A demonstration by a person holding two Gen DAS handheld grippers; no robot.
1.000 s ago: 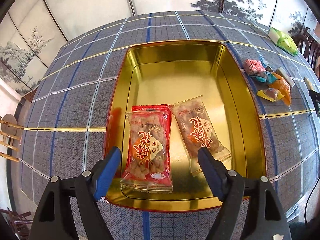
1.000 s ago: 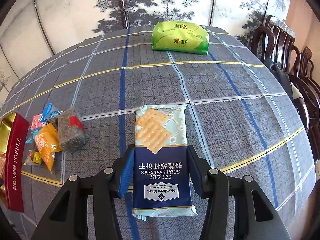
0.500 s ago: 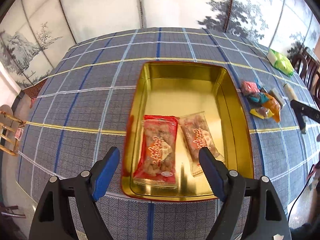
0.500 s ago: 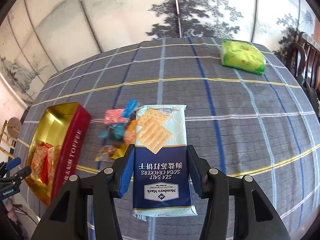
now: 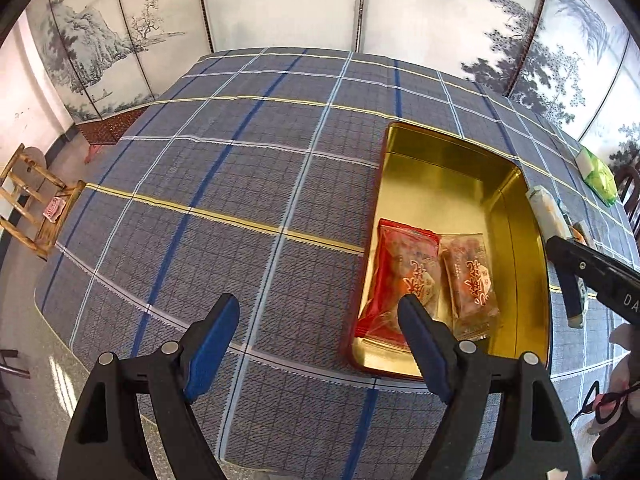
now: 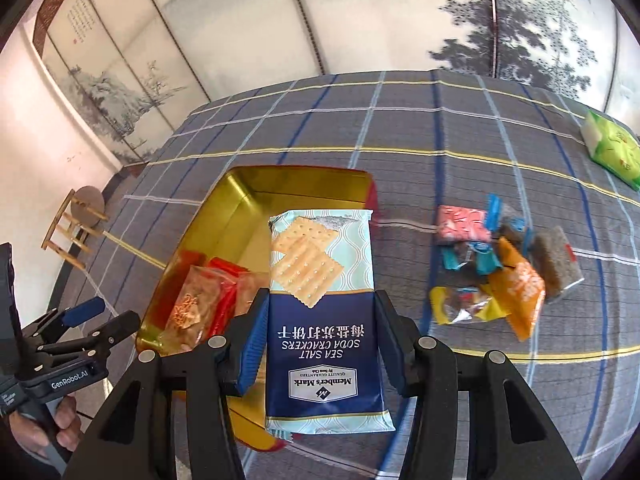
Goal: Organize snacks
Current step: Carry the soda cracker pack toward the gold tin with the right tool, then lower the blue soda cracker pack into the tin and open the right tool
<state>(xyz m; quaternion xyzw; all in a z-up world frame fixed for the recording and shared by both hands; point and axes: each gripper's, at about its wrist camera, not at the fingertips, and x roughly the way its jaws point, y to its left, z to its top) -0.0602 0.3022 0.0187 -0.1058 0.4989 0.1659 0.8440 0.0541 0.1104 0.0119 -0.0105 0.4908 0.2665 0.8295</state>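
Note:
My right gripper (image 6: 320,338) is shut on a blue and pale-green pack of soda crackers (image 6: 322,312), held in the air over the right side of the gold tin (image 6: 224,204). The tin (image 5: 472,172) holds a red snack bag (image 5: 400,272) and a clear one (image 5: 470,280) side by side. My left gripper (image 5: 316,348) hangs open and empty over the checked cloth, left of the tin. It shows in the right wrist view too, left gripper (image 6: 86,322) at the lower left. The right gripper (image 5: 576,272) with the crackers' edge enters the left wrist view at the right.
A heap of small wrapped sweets (image 6: 500,268) lies on the cloth right of the tin. A green bag (image 6: 612,148) sits at the far right. A wooden stool (image 5: 36,208) stands off the table's left edge. A painted screen lines the back.
My right gripper has carried the crackers leftward from the open cloth to above the tin. My left gripper has drawn back and to the left, off the tin.

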